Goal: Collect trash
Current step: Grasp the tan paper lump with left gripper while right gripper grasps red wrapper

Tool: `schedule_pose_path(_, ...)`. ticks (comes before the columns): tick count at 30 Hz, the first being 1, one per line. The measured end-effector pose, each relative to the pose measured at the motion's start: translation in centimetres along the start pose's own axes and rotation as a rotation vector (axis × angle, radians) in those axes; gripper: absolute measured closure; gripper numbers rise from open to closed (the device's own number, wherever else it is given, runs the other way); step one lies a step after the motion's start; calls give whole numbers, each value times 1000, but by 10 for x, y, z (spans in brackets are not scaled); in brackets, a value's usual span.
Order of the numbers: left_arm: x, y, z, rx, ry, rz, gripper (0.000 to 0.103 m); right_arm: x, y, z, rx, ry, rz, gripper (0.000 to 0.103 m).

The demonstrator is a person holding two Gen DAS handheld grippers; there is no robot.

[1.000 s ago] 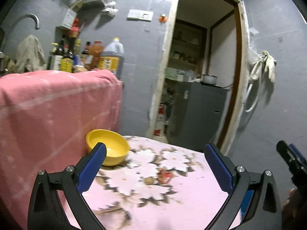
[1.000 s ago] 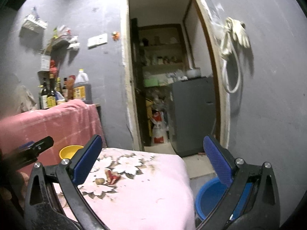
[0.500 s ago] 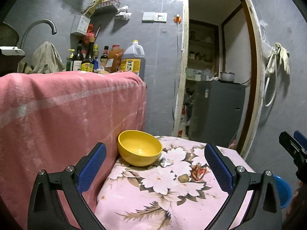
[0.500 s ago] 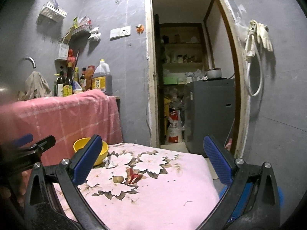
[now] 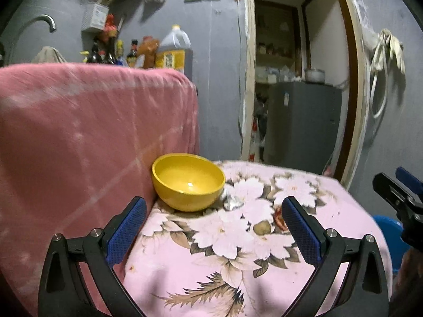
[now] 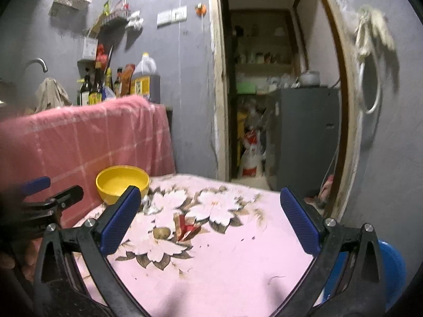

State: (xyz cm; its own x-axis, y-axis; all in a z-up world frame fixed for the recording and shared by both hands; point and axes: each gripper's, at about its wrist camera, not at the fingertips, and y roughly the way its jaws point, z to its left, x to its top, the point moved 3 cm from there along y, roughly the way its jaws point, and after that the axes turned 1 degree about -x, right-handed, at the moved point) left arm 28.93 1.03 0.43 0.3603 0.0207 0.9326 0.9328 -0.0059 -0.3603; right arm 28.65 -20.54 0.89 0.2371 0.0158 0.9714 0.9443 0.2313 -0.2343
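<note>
Left gripper (image 5: 214,222): black plastic frame with triangular cut-outs, silver screws at the joints, fingers (image 5: 127,228) faced with ribbed blue pads. Right gripper (image 6: 210,219): identical build, black frame, silver screws, blue-padded fingers (image 6: 298,222).

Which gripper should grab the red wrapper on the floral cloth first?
Right, probably. The red wrapper lies between the open right gripper fingers; the left gripper, also open, faces the yellow bowl.
</note>
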Motion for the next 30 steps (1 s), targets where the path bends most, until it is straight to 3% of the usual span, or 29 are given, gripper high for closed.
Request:
schedule_pose_path(7, -11, 37, 5, 30, 19, 102, 3, -17, 57, -1, 47, 27, 164, 0)
schedule_pose_path(19, -22, 78, 24, 37, -43, 251, 4, -50, 157, 22, 156, 27, 516, 0)
schedule_pose_path(23, -24, 87, 25, 24, -49, 292, 8, -58, 175, 28, 177, 33, 575, 11)
schedule_pose_path(26, -25, 93, 23, -10, -55, 324, 13, -64, 179, 29, 190, 42, 595, 27)
schedule_pose_path(30, -25, 104, 15, -77, -70, 373, 28, -65, 177, 25, 198, 57, 599, 43)
